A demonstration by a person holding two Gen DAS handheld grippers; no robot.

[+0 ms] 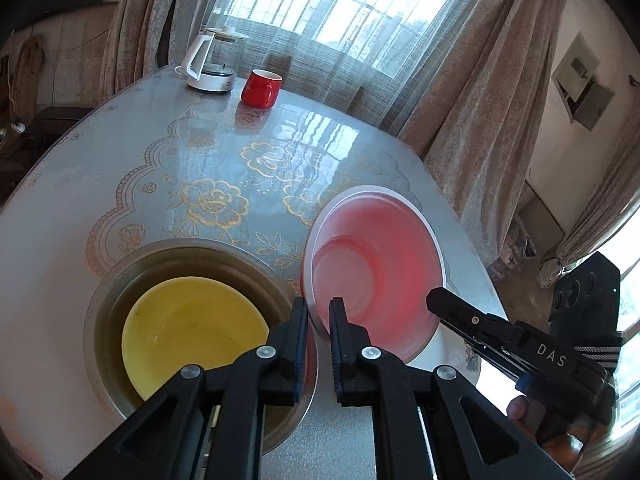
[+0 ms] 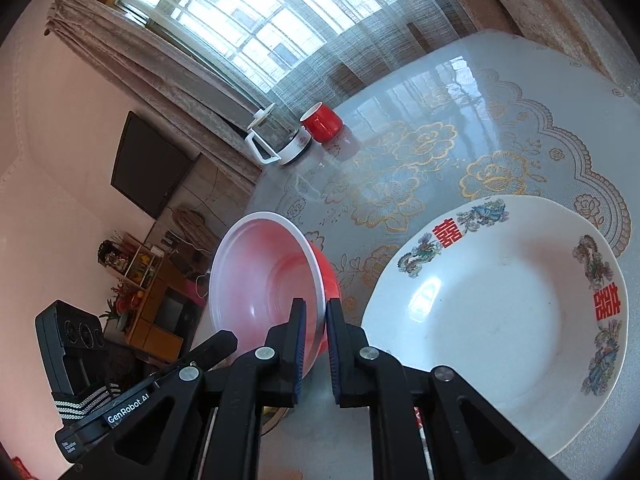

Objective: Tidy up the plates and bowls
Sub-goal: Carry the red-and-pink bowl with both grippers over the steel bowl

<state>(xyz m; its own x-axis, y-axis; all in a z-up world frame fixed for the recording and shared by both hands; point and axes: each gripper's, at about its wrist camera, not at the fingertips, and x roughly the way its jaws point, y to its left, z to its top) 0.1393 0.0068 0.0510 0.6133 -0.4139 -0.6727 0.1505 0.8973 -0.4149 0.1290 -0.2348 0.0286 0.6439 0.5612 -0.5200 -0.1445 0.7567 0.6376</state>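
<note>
Between your tongs sits a red bowl (image 2: 264, 280) of smooth, translucent-looking plastic. Right of your right tongs, the white plate (image 2: 496, 320) is glossy glazed ceramic. Left of your left tongs, the metal basin (image 1: 192, 320) has a dull brushed finish. The table cover (image 1: 224, 168) ahead is glossy, lace-patterned.

Table (image 1: 120, 168) with basin (image 1: 200, 260), plate (image 2: 492, 312), mug (image 1: 261, 88), kettle (image 1: 212, 64)

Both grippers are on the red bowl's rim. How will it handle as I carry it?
The red bowl looks like thin plastic, so probably light. Its glossy rim may slip. The left gripper and right gripper pinch only the rim, so it could flex.
</note>
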